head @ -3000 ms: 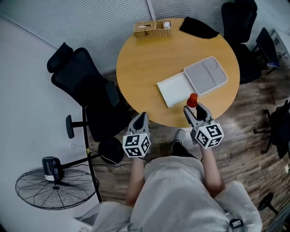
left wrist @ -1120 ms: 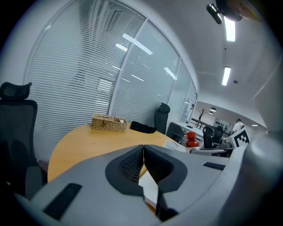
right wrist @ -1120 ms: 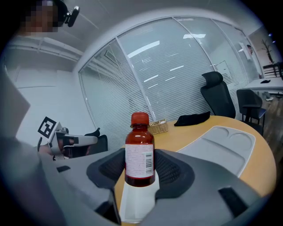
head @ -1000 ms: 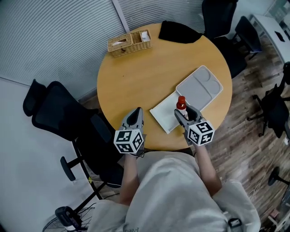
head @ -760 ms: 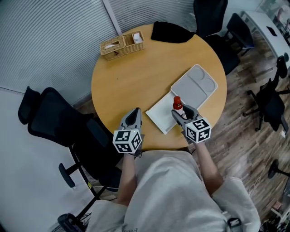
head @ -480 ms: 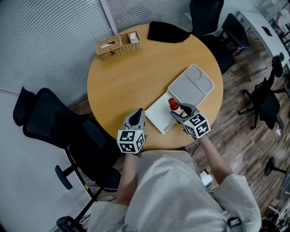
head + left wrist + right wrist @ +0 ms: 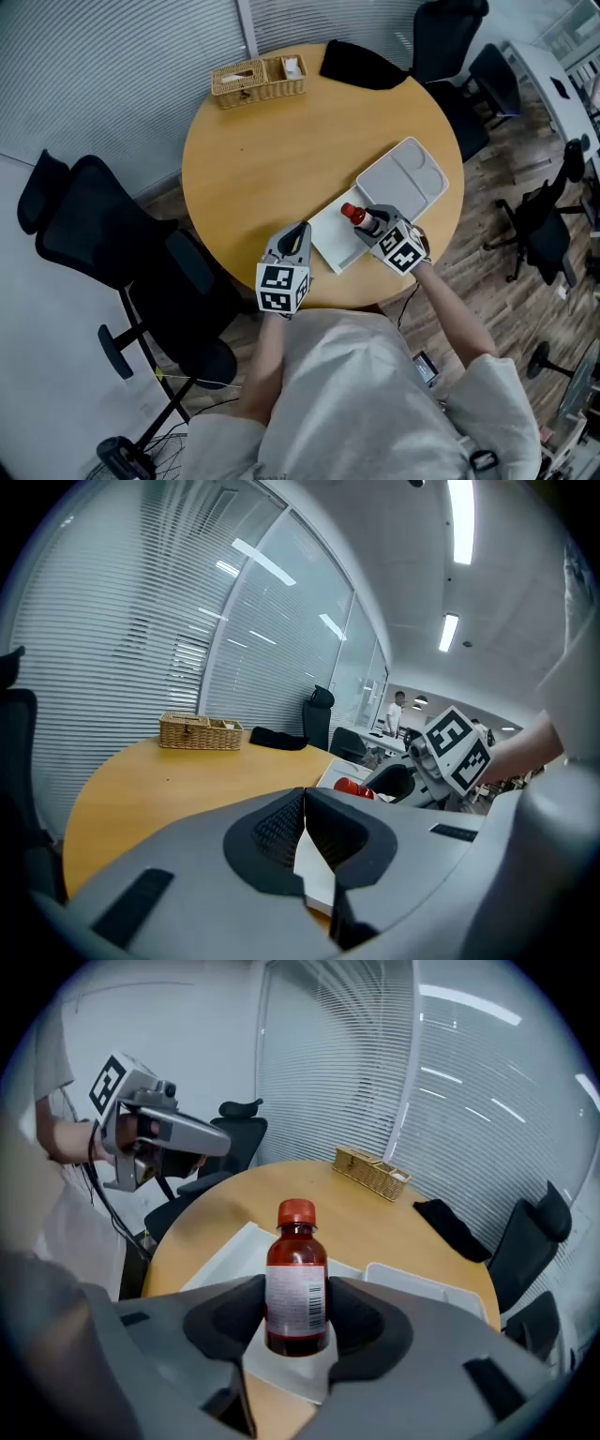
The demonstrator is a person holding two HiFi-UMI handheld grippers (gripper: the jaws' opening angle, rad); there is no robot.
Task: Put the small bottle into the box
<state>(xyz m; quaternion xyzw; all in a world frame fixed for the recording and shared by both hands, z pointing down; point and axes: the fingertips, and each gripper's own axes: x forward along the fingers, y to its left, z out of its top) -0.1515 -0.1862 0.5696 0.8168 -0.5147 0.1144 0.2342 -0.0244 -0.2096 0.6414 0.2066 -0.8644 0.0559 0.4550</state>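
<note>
Glossy plastic bottle (image 7: 297,1283), smooth wooden table (image 7: 281,141).

- small bottle (image 7: 350,212): head view gives the red cap and neck only; its body is masked by the right gripper (image 7: 367,222).
- bottle label (image 7: 296,1295): print too small to read.
- box (image 7: 328,232): near right corner covered by that gripper.
- wicker basket (image 7: 258,79): contents too small to tell.
- black item (image 7: 361,66): kind unclear.
- office chair (image 7: 445,23): cut by the top edge.

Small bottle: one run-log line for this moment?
phase: place | right gripper: shut on small bottle, held over open box | left gripper: shut, empty, near table edge | bottle not yet released
</note>
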